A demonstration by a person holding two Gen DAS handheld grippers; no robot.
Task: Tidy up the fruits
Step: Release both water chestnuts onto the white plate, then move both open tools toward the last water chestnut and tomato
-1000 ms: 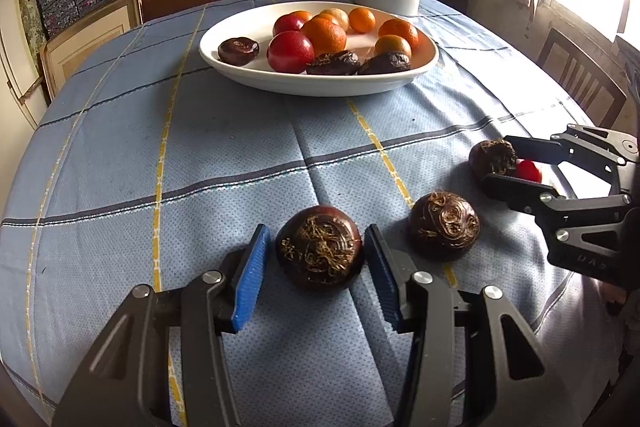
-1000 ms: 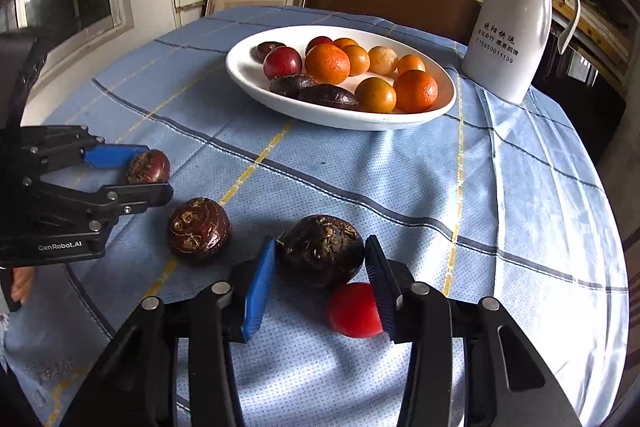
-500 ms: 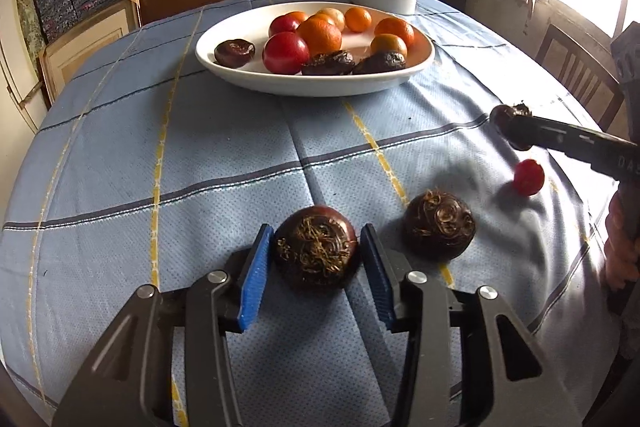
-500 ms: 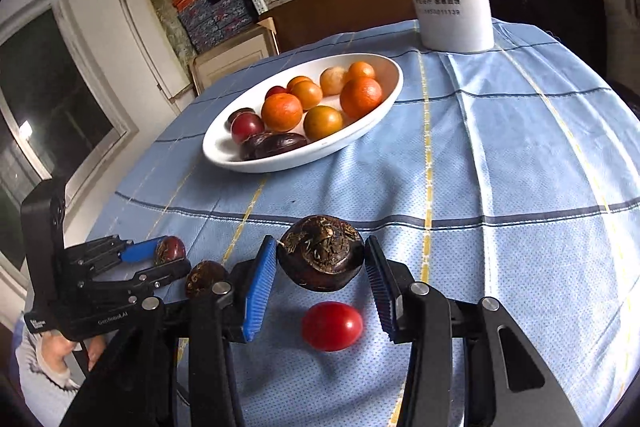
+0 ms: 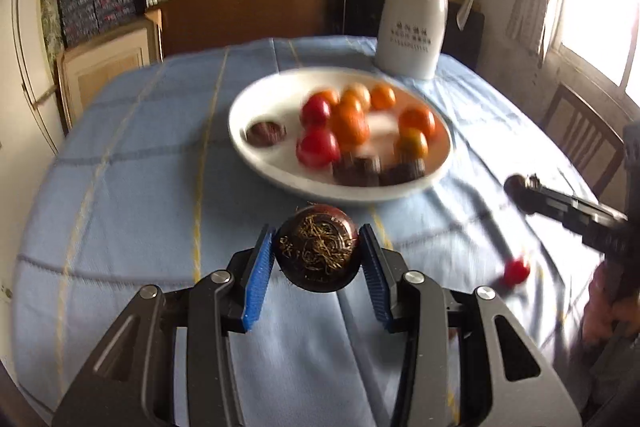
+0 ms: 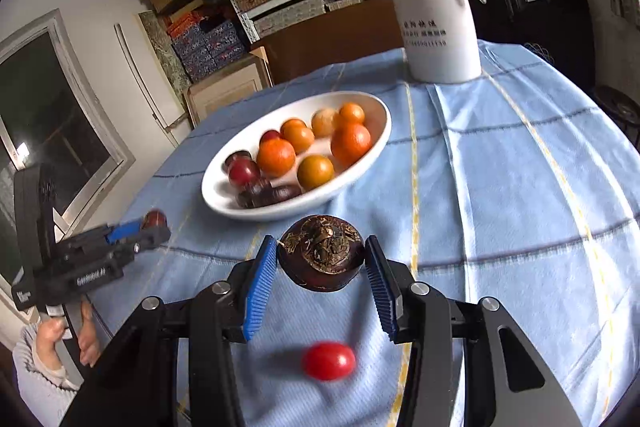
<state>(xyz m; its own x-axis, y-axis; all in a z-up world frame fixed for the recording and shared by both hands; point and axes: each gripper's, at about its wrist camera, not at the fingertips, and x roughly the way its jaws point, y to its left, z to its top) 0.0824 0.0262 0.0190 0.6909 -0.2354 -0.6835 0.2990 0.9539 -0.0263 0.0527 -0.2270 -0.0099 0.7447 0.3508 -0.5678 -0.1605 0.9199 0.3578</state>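
Now | left gripper (image 6: 154, 227): "GenRobot.AI" | white jug (image 6: 434, 11): print unreadable

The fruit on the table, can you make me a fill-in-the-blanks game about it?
1. Each gripper, left and right, holds one dark ____ fruit.
2. The oranges lie in a white ____.
3. The small tomato on the cloth is ____ in colour.
4. Behind the bowl stands a white ____.

Missing words: brown; bowl; red; jug
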